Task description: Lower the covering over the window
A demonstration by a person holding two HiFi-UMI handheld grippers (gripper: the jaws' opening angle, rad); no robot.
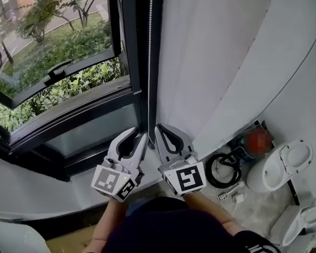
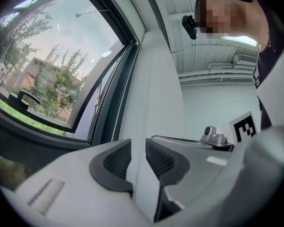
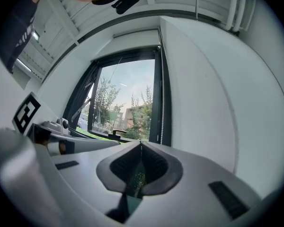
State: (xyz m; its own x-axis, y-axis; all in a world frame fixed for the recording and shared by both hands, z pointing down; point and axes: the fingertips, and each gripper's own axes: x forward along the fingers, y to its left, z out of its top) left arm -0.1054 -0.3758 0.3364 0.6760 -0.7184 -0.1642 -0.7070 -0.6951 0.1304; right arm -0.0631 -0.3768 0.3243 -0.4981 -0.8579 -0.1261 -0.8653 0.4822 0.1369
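Note:
The window point(image 1: 58, 51) has a dark frame and nothing covers its glass; trees and shrubs show outside. A white bead chain point(image 1: 150, 46) hangs down the frame's right side. My left gripper point(image 1: 141, 133) is open, just left of the chain's lower end. Through its gap only white wall shows, and the chain point(image 2: 114, 122) hangs left of the jaws. My right gripper point(image 1: 158, 126) sits just right of the chain and is shut, with nothing seen between its pads. In the right gripper view the chain point(image 3: 162, 112) hangs beyond the closed tips point(image 3: 141, 145).
A white wall point(image 1: 216, 62) runs right of the window. Below at the right stand white toilets point(image 1: 284, 165) and a coiled black hose point(image 1: 221, 170). The window sash with its black handle point(image 1: 58, 67) is swung outward. A person's dark sleeves are at the bottom.

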